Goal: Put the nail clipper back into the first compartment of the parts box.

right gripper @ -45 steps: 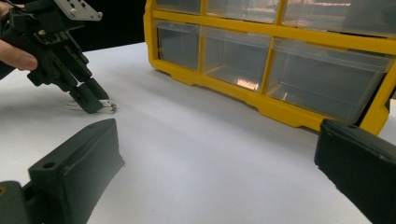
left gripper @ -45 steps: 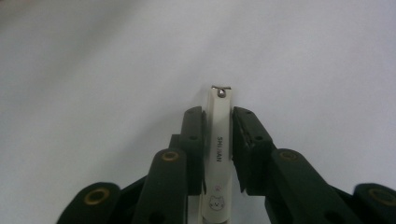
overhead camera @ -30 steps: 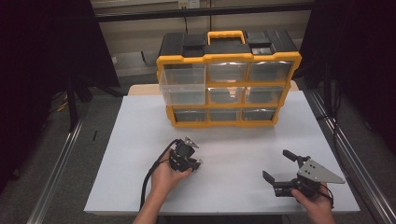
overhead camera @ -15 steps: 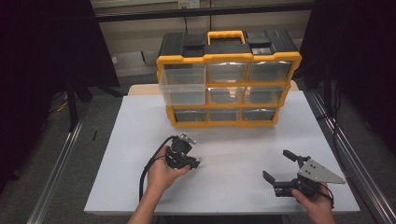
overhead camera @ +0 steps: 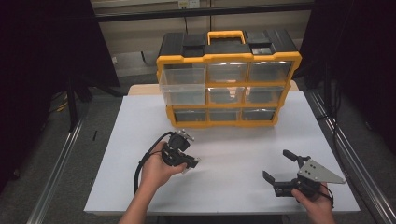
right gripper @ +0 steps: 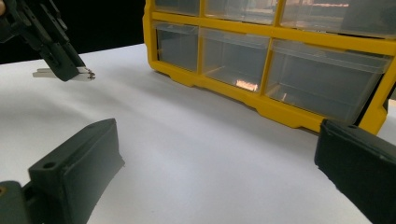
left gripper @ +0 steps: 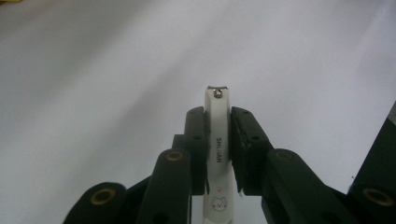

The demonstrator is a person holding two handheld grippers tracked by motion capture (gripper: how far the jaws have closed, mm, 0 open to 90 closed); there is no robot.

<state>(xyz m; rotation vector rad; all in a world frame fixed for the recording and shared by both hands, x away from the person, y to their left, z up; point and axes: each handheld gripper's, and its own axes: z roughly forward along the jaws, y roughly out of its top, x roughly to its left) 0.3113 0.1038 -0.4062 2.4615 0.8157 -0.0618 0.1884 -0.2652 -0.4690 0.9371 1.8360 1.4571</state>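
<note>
Broadly, a white table (overhead camera: 224, 186) fills the middle of the high view, with dark floor on both sides of it. At its far edge stands a yellow and black drawer cabinet (overhead camera: 227, 77) with a yellow handle on top and three rows of clear drawers; its upper left drawer (overhead camera: 182, 86) is pulled out towards the person. In the right gripper view the cabinet's lower drawers look see-through and sit close ahead. Near the front right of the table the right gripper (overhead camera: 279, 174) is held low in the person's hand, its two black jaws standing wide apart with nothing between them. Left of centre, the left gripper (overhead camera: 190, 163) is held just above the table, its jaws clamped on a white nail clipper (left gripper: 217, 154). In the left gripper view the clipper stands lengthwise between the pads, its metal tip poking out beyond them, over bare white table.
</note>
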